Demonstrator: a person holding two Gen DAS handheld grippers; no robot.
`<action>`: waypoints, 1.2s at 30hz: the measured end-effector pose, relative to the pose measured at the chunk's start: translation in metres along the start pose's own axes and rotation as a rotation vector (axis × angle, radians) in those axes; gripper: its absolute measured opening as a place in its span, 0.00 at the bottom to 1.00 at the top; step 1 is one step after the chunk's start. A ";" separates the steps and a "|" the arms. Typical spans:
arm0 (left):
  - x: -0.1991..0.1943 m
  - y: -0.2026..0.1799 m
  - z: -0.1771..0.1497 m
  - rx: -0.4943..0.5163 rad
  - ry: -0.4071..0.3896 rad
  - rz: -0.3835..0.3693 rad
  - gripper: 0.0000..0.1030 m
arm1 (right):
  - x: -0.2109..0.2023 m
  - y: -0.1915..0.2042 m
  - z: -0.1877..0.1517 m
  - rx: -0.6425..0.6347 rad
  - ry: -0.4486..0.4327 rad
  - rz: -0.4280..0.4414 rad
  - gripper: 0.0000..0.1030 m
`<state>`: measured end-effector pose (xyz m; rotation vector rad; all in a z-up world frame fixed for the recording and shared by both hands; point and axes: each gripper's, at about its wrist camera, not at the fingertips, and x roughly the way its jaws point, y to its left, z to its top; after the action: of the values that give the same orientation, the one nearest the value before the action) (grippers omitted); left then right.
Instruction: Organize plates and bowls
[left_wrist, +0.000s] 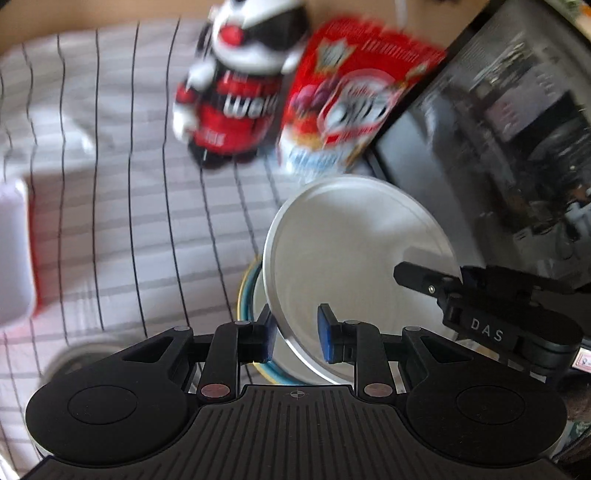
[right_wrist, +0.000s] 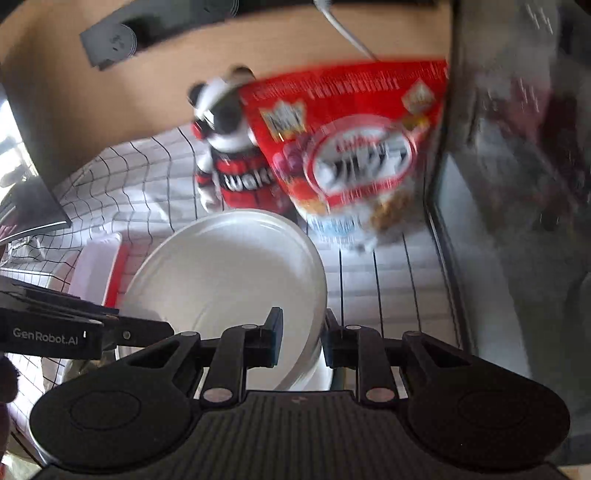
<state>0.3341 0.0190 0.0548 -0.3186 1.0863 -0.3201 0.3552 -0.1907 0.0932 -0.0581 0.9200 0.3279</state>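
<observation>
Each fisheye view sits just behind its own tongs, looking steeply down and forward over the checked worktop from close range. Both share the silver plate at lower centre, the red cereal box and the mascot figure at the top.

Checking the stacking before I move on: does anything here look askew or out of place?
Yes. The white plate is tilted steeply, one edge raised above the coloured-rimmed dish under it. The left gripper and right gripper each have it between the jaws. Behind, the red snack bag leans.
</observation>
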 end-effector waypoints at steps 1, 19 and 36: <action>0.006 0.005 -0.001 -0.019 0.013 0.000 0.26 | 0.009 -0.003 -0.004 0.015 0.028 0.010 0.21; -0.068 0.070 -0.052 -0.028 -0.234 0.066 0.26 | -0.030 -0.006 -0.058 0.082 -0.042 -0.027 0.37; -0.049 0.198 -0.114 -0.255 -0.155 0.198 0.28 | 0.040 0.129 -0.111 0.053 0.164 0.155 0.54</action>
<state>0.2295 0.2081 -0.0345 -0.4512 0.9972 0.0205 0.2526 -0.0796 0.0057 0.0353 1.0980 0.4470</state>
